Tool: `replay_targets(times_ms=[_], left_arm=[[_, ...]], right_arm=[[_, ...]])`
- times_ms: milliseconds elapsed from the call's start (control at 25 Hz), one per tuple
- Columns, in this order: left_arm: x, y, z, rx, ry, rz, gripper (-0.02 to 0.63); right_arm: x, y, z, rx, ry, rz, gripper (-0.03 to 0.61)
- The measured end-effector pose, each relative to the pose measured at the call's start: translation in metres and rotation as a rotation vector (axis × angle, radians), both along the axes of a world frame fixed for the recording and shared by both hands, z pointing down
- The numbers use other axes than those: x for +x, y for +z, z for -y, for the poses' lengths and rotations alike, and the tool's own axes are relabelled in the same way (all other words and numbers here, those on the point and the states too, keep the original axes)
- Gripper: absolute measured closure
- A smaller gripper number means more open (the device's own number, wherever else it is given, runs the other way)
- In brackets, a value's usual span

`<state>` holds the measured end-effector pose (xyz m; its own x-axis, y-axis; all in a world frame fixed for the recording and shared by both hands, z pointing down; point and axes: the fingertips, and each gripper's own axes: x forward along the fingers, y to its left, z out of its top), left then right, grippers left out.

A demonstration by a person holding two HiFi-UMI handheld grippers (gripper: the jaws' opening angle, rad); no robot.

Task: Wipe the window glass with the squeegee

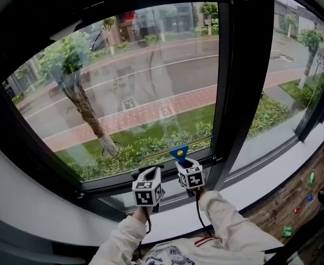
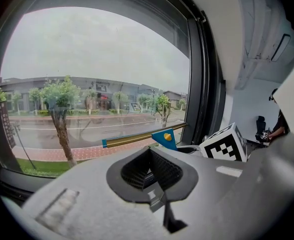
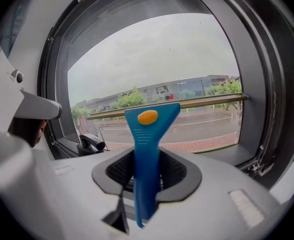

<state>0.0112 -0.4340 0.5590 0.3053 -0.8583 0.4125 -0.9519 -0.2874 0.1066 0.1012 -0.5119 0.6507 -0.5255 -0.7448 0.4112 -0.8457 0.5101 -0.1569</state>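
Observation:
The blue squeegee (image 1: 179, 153) stands upright with its brass-coloured blade (image 1: 170, 149) lying level against the bottom of the window glass (image 1: 139, 76). My right gripper (image 1: 190, 176) is just below it, shut on the blue handle (image 3: 147, 149). In the right gripper view the blade (image 3: 197, 102) runs across the glass (image 3: 152, 64). My left gripper (image 1: 147, 188) hangs beside the right one, to its left, near the sill. Its jaws (image 2: 149, 171) look shut with nothing between them. From the left gripper view the squeegee (image 2: 164, 136) is ahead to the right.
A thick black mullion (image 1: 236, 93) stands right of the squeegee, with a second pane (image 1: 286, 76) beyond it. The black frame's bottom rail (image 1: 106, 184) and a white sill (image 1: 250, 186) run below. Small items lie on the wooden floor (image 1: 311, 186) at right.

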Motion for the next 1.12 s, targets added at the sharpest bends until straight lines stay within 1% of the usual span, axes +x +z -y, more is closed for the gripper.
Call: replay_targets(times_ms=[280, 440, 760, 1040, 1120], left_arm=[[-0.003, 0.016, -0.005, -0.033, -0.026, 0.013, 0.612], [0.002, 0.026, -0.013, -0.056, -0.03, 0.027, 0.611], [0.001, 0.051, -0.038, -0.114, -0.072, 0.027, 0.611], [-0.004, 0.059, -0.057, -0.129, -0.087, 0.024, 0.611], [-0.008, 0.06, -0.063, -0.13, -0.09, 0.019, 0.611]], right_arm=[[0.0, 0.02, 0.0, -0.028, -0.015, -0.017, 0.445], [0.0, 0.029, -0.004, -0.042, -0.044, -0.02, 0.448], [0.006, 0.033, -0.006, 0.005, -0.024, -0.066, 0.449], [0.01, 0.019, -0.015, 0.061, -0.011, -0.074, 0.449], [0.012, 0.018, -0.021, 0.063, -0.011, -0.069, 0.449]])
